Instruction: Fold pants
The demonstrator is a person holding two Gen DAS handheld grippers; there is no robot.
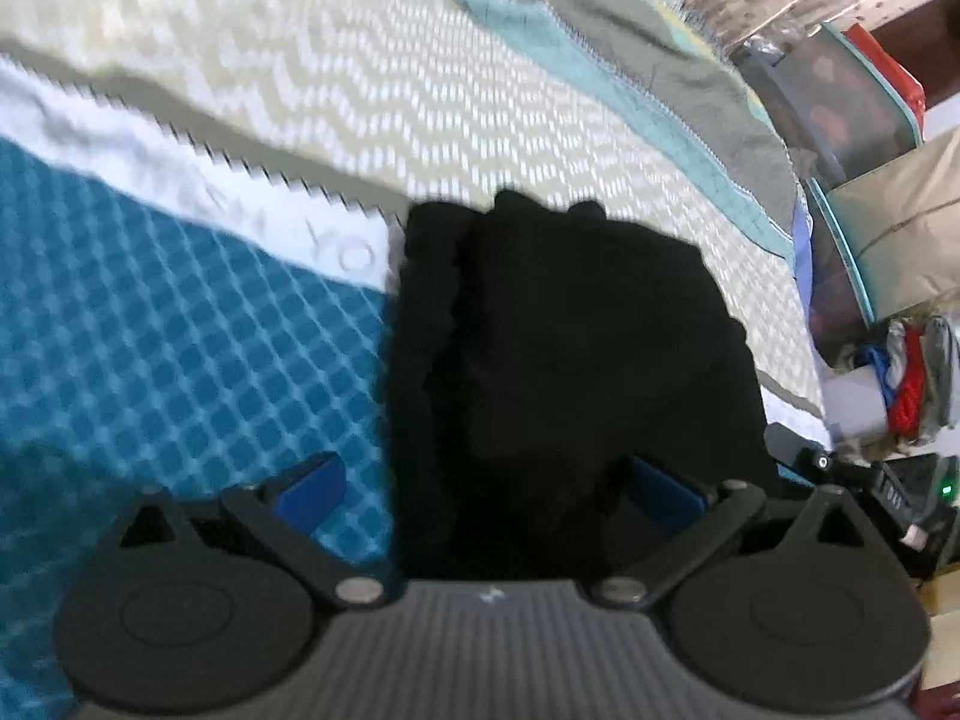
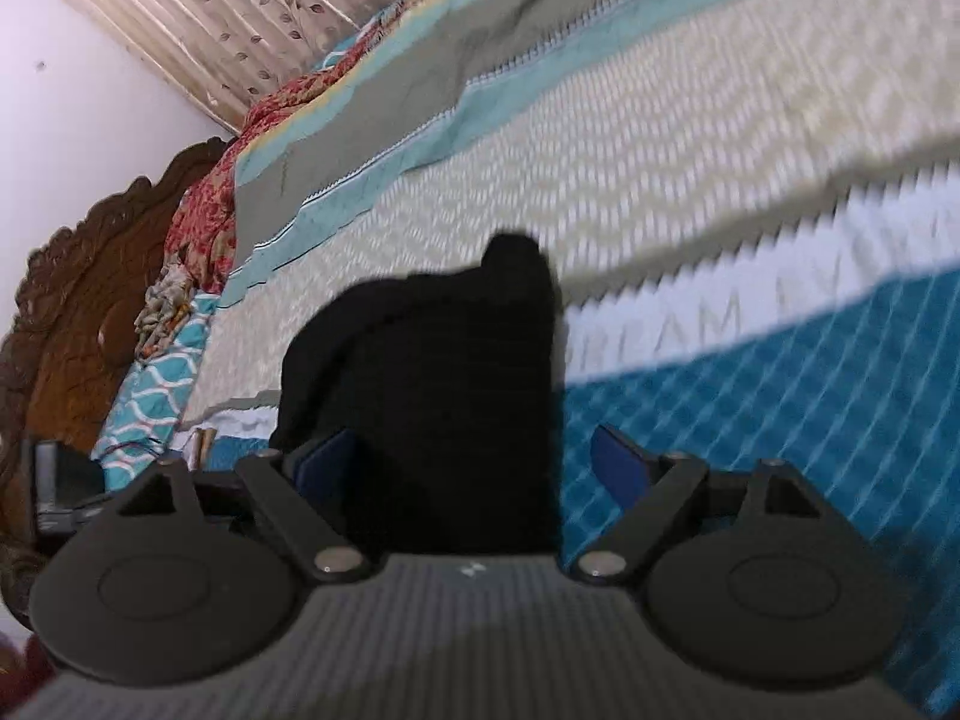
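Note:
The black pants (image 1: 570, 360) lie as a folded bundle on the striped bedspread (image 1: 180, 330), filling the middle of the left wrist view. My left gripper (image 1: 489, 483) hangs open over their near end. Its left blue pad (image 1: 312, 480) is over bare blue cloth, clear of the pants, and its right pad (image 1: 666, 486) is at the bundle's edge. In the right wrist view the same pants (image 2: 444, 372) lie between the wide-open fingers of my right gripper (image 2: 474, 462). That gripper's right pad (image 2: 618, 462) stands apart from the cloth and its left pad (image 2: 327, 462) is beside it. Neither gripper clamps the pants.
The bedspread (image 2: 750, 168) stretches away in cream, teal and grey stripes. A carved wooden headboard (image 2: 90, 300) and a red patterned cloth (image 2: 210, 204) bound the bed's end. Storage bags and piled clothes (image 1: 858, 180) stand beside the bed. A curtain (image 2: 210, 18) hangs behind.

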